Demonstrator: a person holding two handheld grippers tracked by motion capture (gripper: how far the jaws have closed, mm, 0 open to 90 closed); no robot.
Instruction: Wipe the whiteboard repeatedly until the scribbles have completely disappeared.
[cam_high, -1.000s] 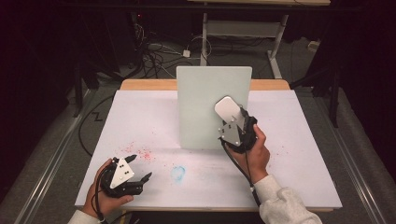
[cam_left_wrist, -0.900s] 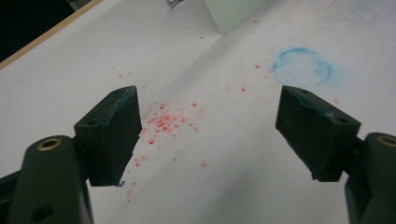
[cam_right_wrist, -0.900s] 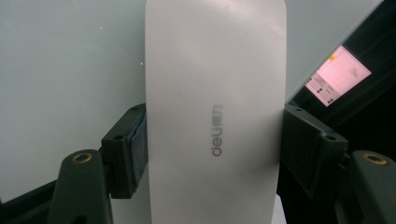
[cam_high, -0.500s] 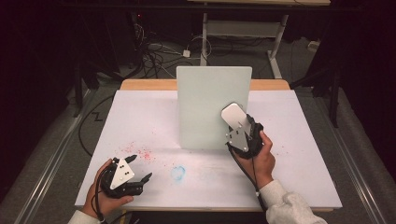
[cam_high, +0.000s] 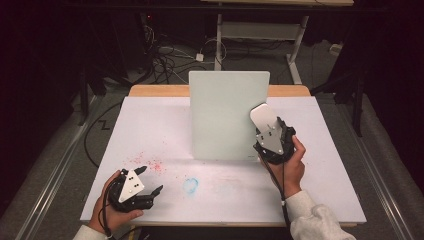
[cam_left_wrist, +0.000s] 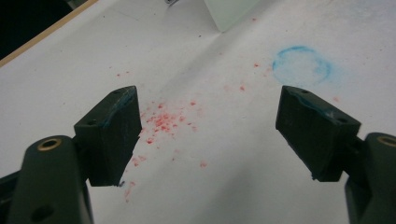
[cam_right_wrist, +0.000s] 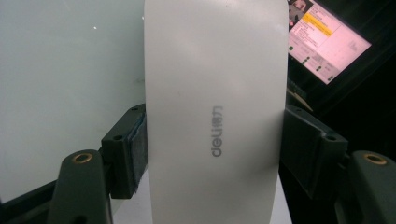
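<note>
High view. My left gripper (cam_high: 150, 181) sits low on the white paper-covered table (cam_high: 150, 125), at about 7 o'clock, jaws spread wide and empty, pointing toward 2 o'clock. A scatter of red specks (cam_high: 150, 162) lies just past it; a faint blue ring stain (cam_high: 190, 185) is near, at its 3 o'clock. A pale green upright rectangular board (cam_high: 225, 112) stands at the table's centre. My right gripper (cam_high: 272, 127) is raised at the board's lower right corner, around 4 o'clock from the board's middle, carrying a flat white rounded-end plastic eraser-like block (cam_high: 262, 117) that overlaps the board's right edge.

Left gripper view. Both black jaws stand far apart, nothing between them. Red specks (cam_left_wrist: 161, 123) lie on the table between the jaws; the blue ring stain (cam_left_wrist: 302, 65) is at 1 o'clock, and a corner of the green board (cam_left_wrist: 231, 11) at 12 o'clock.

Right gripper view. My jaws are closed against both long sides of the white block (cam_right_wrist: 215, 107), which bears grey "deli" lettering and rises toward 12 o'clock. The green board (cam_right_wrist: 65, 84) is behind it at 9 o'clock; a lit pinkish monitor screen (cam_right_wrist: 327, 39) shows at 2 o'clock.
</note>
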